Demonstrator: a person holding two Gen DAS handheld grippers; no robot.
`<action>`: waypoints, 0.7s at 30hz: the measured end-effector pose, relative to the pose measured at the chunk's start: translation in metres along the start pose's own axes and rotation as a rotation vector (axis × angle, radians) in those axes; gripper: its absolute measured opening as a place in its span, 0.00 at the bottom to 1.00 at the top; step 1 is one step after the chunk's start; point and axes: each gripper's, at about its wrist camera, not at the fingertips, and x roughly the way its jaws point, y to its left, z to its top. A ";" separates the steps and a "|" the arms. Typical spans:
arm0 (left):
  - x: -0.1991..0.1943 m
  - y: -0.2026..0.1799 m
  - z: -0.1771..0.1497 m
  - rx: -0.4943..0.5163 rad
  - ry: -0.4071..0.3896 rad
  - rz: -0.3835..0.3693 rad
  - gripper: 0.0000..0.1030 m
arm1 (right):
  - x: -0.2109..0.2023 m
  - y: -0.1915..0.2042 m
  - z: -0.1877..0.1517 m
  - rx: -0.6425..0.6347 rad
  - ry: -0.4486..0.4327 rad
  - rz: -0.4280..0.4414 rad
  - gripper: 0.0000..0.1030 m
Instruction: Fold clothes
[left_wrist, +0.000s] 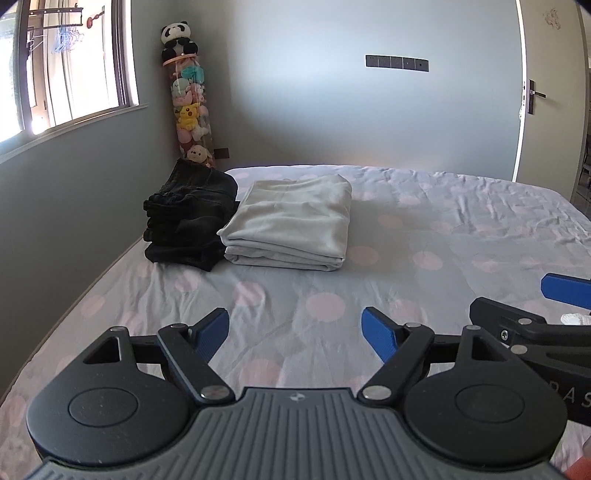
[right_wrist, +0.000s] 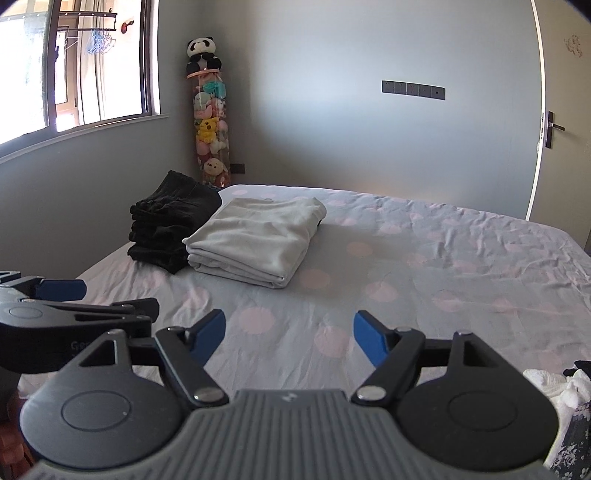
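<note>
A folded light grey garment (left_wrist: 291, 221) (right_wrist: 255, 242) lies on the bed beside a stack of folded black clothes (left_wrist: 190, 216) (right_wrist: 170, 229) at the far left. My left gripper (left_wrist: 295, 328) is open and empty, held above the near part of the bed. My right gripper (right_wrist: 290, 330) is open and empty too, just right of the left one; it shows in the left wrist view (left_wrist: 532, 306), and the left one shows in the right wrist view (right_wrist: 92, 295). A heap of unfolded white and dark floral clothes (right_wrist: 569, 402) lies at the near right.
The bed (left_wrist: 443, 229) has a lilac sheet with pink dots. A grey wall with a window (left_wrist: 66, 62) runs along its left edge. A tall tube of plush toys (left_wrist: 190, 107) stands in the far corner. A door (left_wrist: 546, 96) is at the right.
</note>
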 end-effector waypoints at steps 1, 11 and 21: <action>-0.002 -0.001 0.000 0.000 -0.001 -0.001 0.91 | -0.003 0.000 -0.001 -0.002 -0.001 -0.001 0.76; -0.016 -0.004 -0.004 0.001 0.000 -0.009 0.91 | -0.021 0.000 -0.005 -0.011 -0.008 -0.015 0.76; -0.022 -0.005 -0.004 -0.009 0.002 -0.004 0.91 | -0.026 0.000 -0.005 -0.013 -0.016 -0.012 0.76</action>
